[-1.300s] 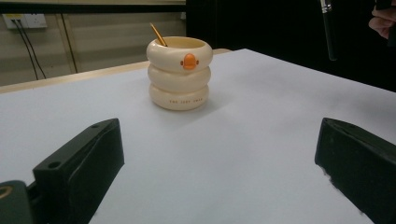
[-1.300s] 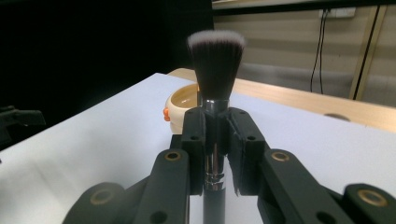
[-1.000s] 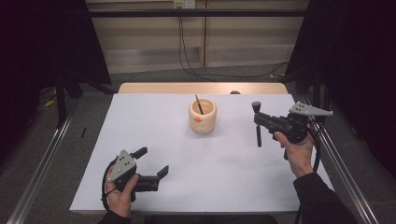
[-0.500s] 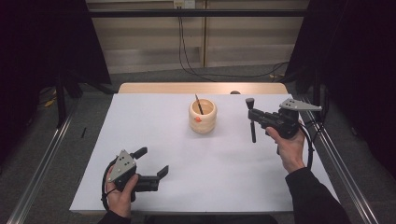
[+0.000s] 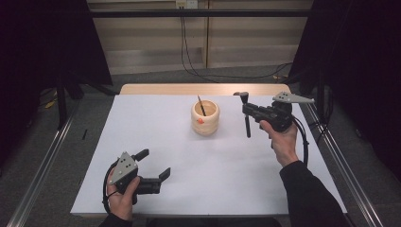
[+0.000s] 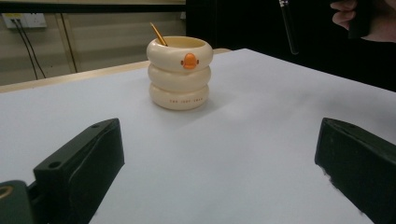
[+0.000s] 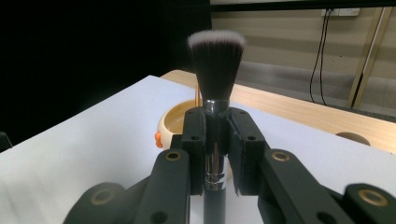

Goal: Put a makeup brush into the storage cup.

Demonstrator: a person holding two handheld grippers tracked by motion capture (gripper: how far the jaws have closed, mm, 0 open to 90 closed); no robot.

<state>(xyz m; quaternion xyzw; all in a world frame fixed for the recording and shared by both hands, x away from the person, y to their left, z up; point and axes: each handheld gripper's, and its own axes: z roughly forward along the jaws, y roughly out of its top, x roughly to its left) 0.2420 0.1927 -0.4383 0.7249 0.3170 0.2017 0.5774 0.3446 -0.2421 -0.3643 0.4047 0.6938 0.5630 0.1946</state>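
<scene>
A white table fills the frame's centre; grey floor, beige panelled wall and black curtains surround it.

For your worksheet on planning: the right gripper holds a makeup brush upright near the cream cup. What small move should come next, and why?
Probably carry the right gripper leftward until the brush is over the cup: it hangs to the cup's right, bristles up, handle down.

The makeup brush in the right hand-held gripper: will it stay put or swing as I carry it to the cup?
The makeup brush probably stays put: the right hand-held gripper clamps its metal ferrule squarely, bristles up. The smooth ferrule could slip if bumped. Its long handle hangs free, so it may knock the cup rim.
</scene>
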